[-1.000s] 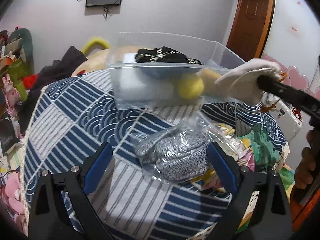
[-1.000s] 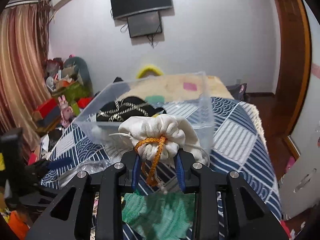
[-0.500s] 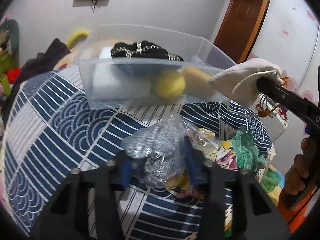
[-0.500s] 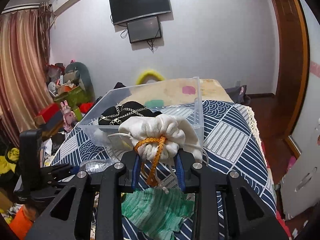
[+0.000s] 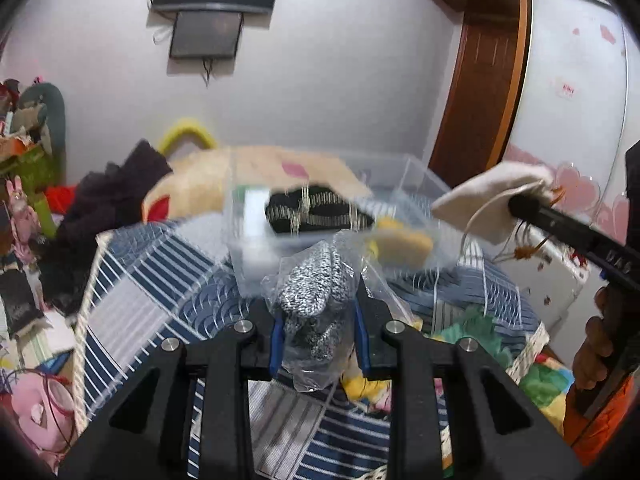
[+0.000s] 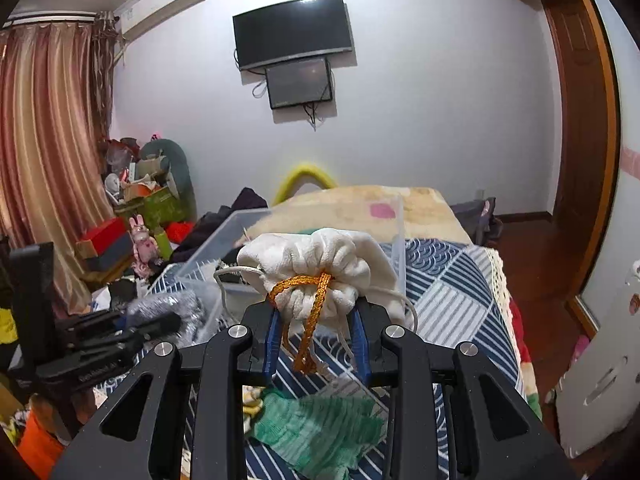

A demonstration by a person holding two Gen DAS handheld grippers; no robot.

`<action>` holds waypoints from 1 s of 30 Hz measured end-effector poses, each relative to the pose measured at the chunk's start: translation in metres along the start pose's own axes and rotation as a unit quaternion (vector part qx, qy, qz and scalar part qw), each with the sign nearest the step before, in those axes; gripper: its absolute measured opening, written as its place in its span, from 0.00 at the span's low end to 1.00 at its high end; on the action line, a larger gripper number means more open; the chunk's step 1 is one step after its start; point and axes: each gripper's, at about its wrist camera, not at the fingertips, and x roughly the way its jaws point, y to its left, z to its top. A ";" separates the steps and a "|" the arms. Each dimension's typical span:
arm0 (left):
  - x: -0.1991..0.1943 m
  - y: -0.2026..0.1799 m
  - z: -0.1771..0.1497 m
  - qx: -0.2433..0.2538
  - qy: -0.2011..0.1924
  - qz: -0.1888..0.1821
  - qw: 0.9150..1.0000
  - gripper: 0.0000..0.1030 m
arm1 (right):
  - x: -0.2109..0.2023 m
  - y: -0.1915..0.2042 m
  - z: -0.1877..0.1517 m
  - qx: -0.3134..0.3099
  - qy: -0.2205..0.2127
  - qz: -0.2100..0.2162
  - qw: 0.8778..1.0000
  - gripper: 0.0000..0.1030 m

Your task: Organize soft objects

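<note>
My left gripper (image 5: 318,328) is shut on a clear plastic bag holding a grey-speckled knit item (image 5: 314,296), lifted above the bed in front of the clear plastic bin (image 5: 256,248). The bin holds a black patterned item (image 5: 316,210), a white block and yellow soft pieces (image 5: 404,242). My right gripper (image 6: 316,330) is shut on a white drawstring pouch (image 6: 320,268) with an orange cord (image 6: 310,304), held in the air near the bin (image 6: 208,248). The pouch also shows in the left wrist view (image 5: 492,200), and the left gripper with its bag in the right wrist view (image 6: 132,332).
A blue-and-white patterned bedspread (image 5: 152,280) covers the bed. A green knit item (image 6: 320,428) and colourful cloths (image 5: 472,328) lie near its front edge. Clutter and toys (image 6: 136,216) pile up at the left. A wardrobe and door (image 5: 480,80) stand at the right.
My left gripper closed on the bagged grey knit item and lifted it off the bed toward the bin. My right gripper kept the white pouch and rose slightly.
</note>
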 end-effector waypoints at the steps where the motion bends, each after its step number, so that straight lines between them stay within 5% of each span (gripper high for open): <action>1: -0.001 0.001 0.004 -0.001 -0.007 0.001 1.000 0.27 | 0.001 0.001 0.004 -0.002 -0.003 -0.001 1.000 0.26; 14: 0.013 -0.003 0.049 0.020 -0.070 0.051 0.996 0.28 | 0.028 0.007 0.029 -0.026 -0.016 -0.017 0.999 0.26; 30: 0.082 0.007 0.068 0.015 -0.026 0.070 0.997 0.28 | 0.098 0.016 0.029 -0.062 0.055 -0.043 0.996 0.26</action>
